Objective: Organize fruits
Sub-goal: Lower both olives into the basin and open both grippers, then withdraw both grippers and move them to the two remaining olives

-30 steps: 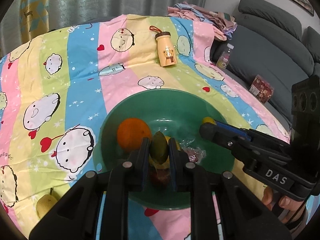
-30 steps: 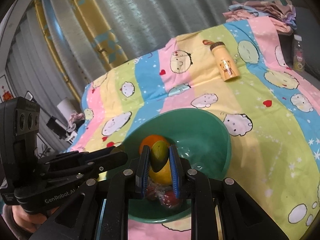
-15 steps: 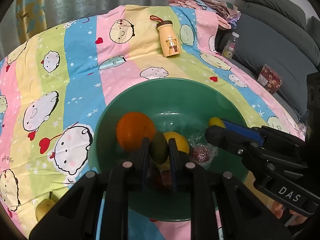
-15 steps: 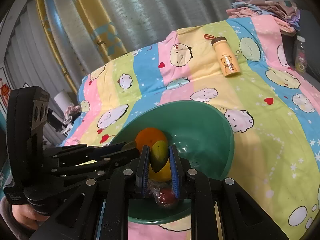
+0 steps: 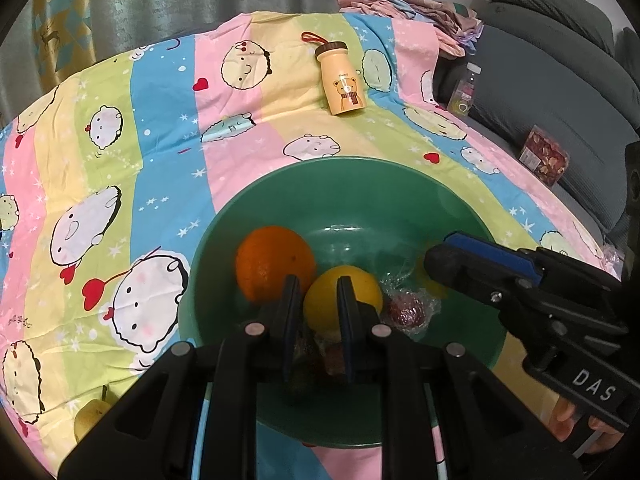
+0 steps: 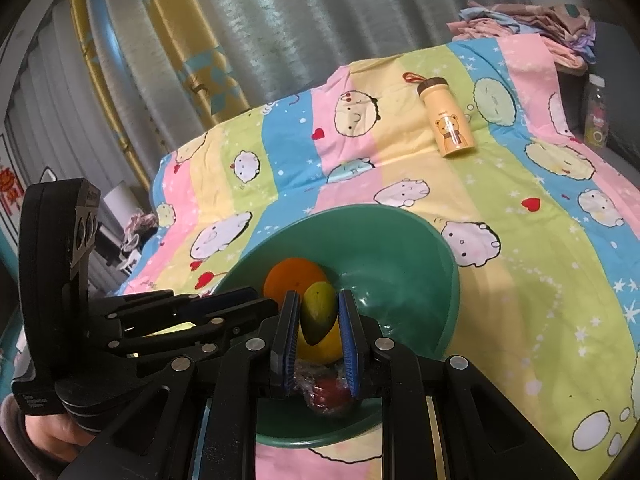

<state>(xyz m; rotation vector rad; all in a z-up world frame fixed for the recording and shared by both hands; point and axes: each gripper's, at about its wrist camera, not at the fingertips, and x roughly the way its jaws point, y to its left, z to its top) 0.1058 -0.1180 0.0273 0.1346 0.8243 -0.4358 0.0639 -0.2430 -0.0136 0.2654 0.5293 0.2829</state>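
Observation:
A green bowl (image 5: 340, 160) (image 6: 400, 210) on the striped cartoon cloth holds an orange (image 5: 274, 264) (image 6: 292, 276), a yellow lemon (image 5: 368, 296) (image 6: 320, 350) and a red fruit in clear wrap (image 5: 406, 312) (image 6: 326, 396). My right gripper (image 6: 318, 294) is shut on a green-yellow mango (image 6: 318, 312) above the bowl's near side. In the left wrist view the right gripper (image 5: 434, 262) reaches in from the right. My left gripper (image 5: 316, 280) (image 6: 260, 300) hangs over the bowl beside the orange, jaws narrow, with no fruit gripped. Dark wrapped things show low in its gap.
A yellow pear (image 5: 90, 416) lies on the cloth left of the bowl. A bear-print bottle (image 5: 344, 80) lies at the back. A grey sofa (image 5: 540, 80) with a clear bottle (image 5: 464, 88) and a red packet (image 5: 544, 158) is on the right. Folded clothes (image 5: 412, 4) are behind.
In the left wrist view the bowl has grown larger and slid down. The green fruit seen between the left fingers earlier no longer shows there. The right gripper keeps its mango.

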